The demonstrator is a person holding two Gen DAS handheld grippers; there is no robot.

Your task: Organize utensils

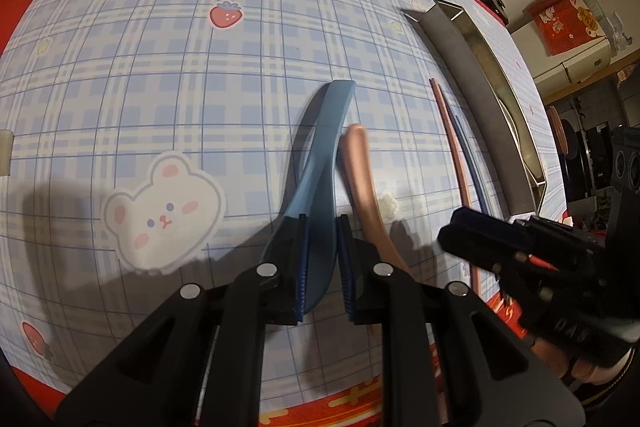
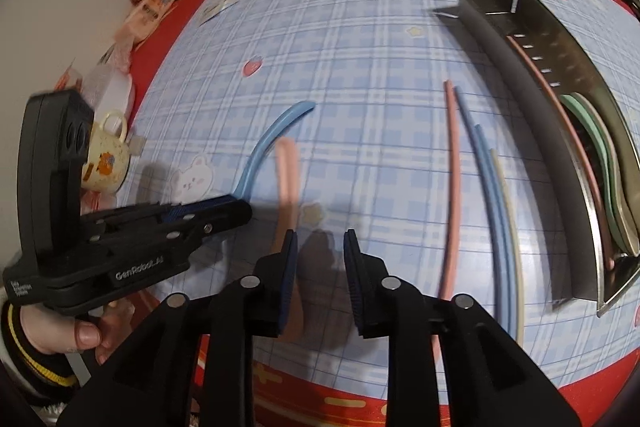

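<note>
Here the left gripper (image 1: 323,263) pinches the blue plastic spoon (image 1: 320,163) above the plaid-covered counter (image 1: 160,87), beside the pink spoon (image 1: 362,179), while the right gripper (image 2: 320,271) hangs spread; carry it level toward the steel tray (image 2: 560,163), clearing the chopsticks (image 2: 452,163).

Left wrist view looked forward and down along the left hand-held gripper (image 1: 322,259), close above the table (image 1: 160,67). Right wrist view did likewise along the right hand-held gripper (image 2: 320,267). Both views shared the blue spoon (image 1: 320,155) (image 2: 272,135), pink spoon (image 1: 360,171) (image 2: 287,175) and metal tray (image 1: 460,43) (image 2: 560,155).
</note>
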